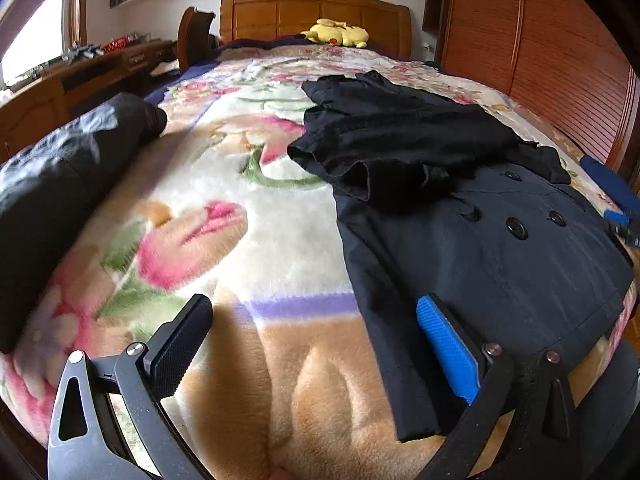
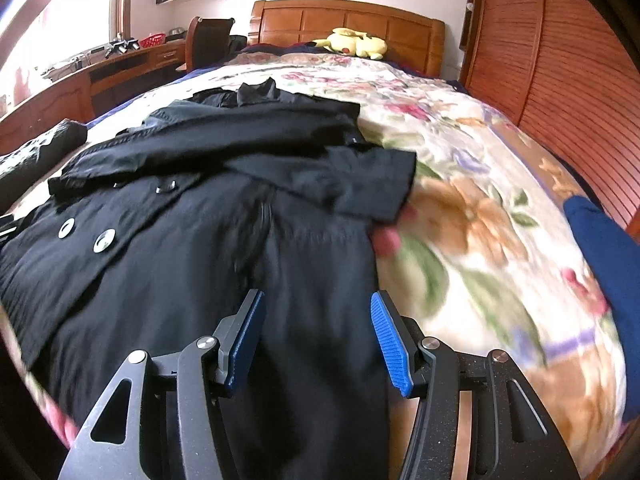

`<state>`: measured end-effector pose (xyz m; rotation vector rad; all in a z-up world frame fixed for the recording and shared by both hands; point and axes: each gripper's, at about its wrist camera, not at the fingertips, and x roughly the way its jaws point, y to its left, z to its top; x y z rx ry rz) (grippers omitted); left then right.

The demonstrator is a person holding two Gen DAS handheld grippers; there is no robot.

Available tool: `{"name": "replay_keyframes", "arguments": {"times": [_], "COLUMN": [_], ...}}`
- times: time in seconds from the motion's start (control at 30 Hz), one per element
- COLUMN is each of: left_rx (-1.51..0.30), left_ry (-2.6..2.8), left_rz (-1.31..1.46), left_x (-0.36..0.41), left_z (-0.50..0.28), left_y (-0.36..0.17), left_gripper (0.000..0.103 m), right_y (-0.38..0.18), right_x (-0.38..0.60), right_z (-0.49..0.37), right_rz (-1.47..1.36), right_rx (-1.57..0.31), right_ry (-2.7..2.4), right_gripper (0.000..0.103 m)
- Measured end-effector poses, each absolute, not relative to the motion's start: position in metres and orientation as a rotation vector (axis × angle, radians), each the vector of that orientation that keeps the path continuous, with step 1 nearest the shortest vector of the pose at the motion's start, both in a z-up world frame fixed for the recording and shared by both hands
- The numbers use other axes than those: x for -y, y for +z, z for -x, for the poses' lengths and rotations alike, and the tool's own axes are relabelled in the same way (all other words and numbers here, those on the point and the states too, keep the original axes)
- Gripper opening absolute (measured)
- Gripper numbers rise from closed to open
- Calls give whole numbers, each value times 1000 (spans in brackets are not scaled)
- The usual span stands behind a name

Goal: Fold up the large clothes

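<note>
A black double-breasted coat [image 1: 480, 216] lies on the floral blanket [image 1: 260, 240], its sleeves folded in over the chest. In the right wrist view the coat [image 2: 200, 240] fills the left and middle. My left gripper [image 1: 316, 320] is open and empty, hovering over the blanket at the coat's lower left hem, its blue-padded finger [image 1: 444, 344] over the cloth. My right gripper [image 2: 318, 320] is open and empty above the coat's lower right part, near its right edge.
A dark folded garment [image 1: 60, 184] lies at the bed's left edge. A yellow plush toy [image 1: 336, 32] sits by the wooden headboard [image 1: 312, 12]. A wooden wardrobe [image 1: 540, 40] stands on the right, a desk [image 1: 100, 64] on the left. A blue sleeve [image 2: 608, 280] shows at right.
</note>
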<state>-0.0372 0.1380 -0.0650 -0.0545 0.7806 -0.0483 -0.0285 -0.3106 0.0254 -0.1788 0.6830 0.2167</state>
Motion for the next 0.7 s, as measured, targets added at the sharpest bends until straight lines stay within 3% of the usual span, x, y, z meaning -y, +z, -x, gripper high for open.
{"name": "replay_keyframes", "arguments": {"times": [0.03, 0.37, 0.53, 0.6, 0.7], "left_rx": [-783, -798, -775, -764, -756], "left_ry": [-53, -64, -81, -96, -108], "left_rz": [58, 65, 38, 27, 20], "left_x": [-139, -144, -139, -135, -129], "left_z": [37, 43, 55, 60, 67], "left_y": [-65, -62, -55, -51, -47], "left_gripper": [102, 102, 82, 67, 54], "right_y": [24, 17, 16, 17, 16], "right_x": [312, 331, 329, 328, 328], "right_z": [30, 57, 64, 65, 69], "right_rz": [185, 187, 198, 195, 194], "right_rx": [-699, -745, -746, -745, -741], "right_ry": [218, 173, 165, 161, 161], "right_gripper": [63, 63, 63, 63, 63]}}
